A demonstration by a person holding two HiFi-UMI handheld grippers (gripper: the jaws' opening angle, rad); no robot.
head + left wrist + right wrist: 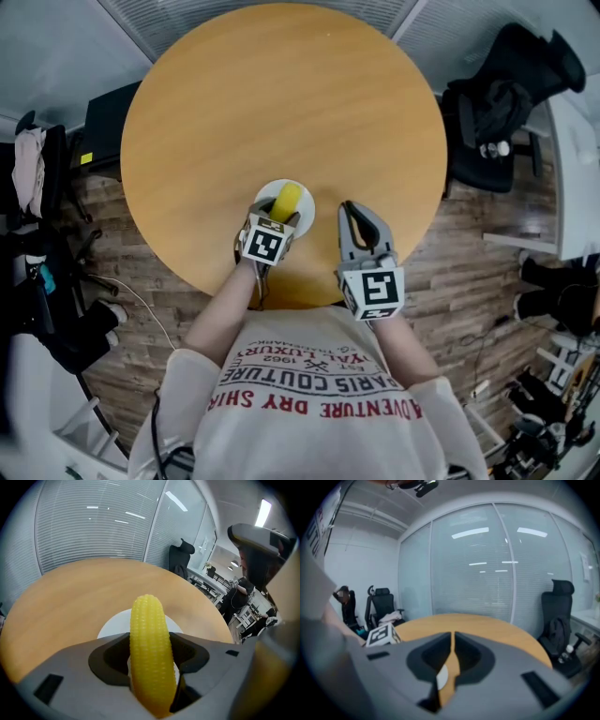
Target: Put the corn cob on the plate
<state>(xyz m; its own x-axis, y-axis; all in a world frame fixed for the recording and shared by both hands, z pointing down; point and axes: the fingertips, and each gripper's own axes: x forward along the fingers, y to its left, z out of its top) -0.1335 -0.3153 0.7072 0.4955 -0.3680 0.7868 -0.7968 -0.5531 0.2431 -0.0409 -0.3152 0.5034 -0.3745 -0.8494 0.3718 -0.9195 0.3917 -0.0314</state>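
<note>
- Clamping a yellow, knobbly corn cob (149,639) between the two grey jaws of the left gripper (151,660), with the jaws pressed on the cob's sides and its rounded tip sticking out past them toward 12 o'clock.
- Seen from the head view: same left gripper (278,218) reaching in from 6 o'clock, with the cob (286,199) held over a small round white plate (305,214).
- Cannot tell whether the cob touches the plate (111,626); white rim visible at 9 and 3 o'clock of the cob in the left gripper view.
- Plate sitting near the 6 o'clock edge of a round, light-brown wooden table (281,103).
- Right gripper (351,212) just beside the plate at its 3 o'clock, apart from it, pointing toward 12 o'clock.
- Right gripper (453,638) jaws drawn together to a thin slit, nothing gripped; only tabletop and a sliver of white plate (442,677) showing through the gap.
- Square-marker cube (383,634) of the left gripper visible at 9 o'clock in the right gripper view.
- Black office chair (506,94) off the table at 2 o'clock, on a wood-plank floor (469,234).
- White shirt with red lettering (309,394) at 6 o'clock in the head view, with both forearms extending up to the grippers.
</note>
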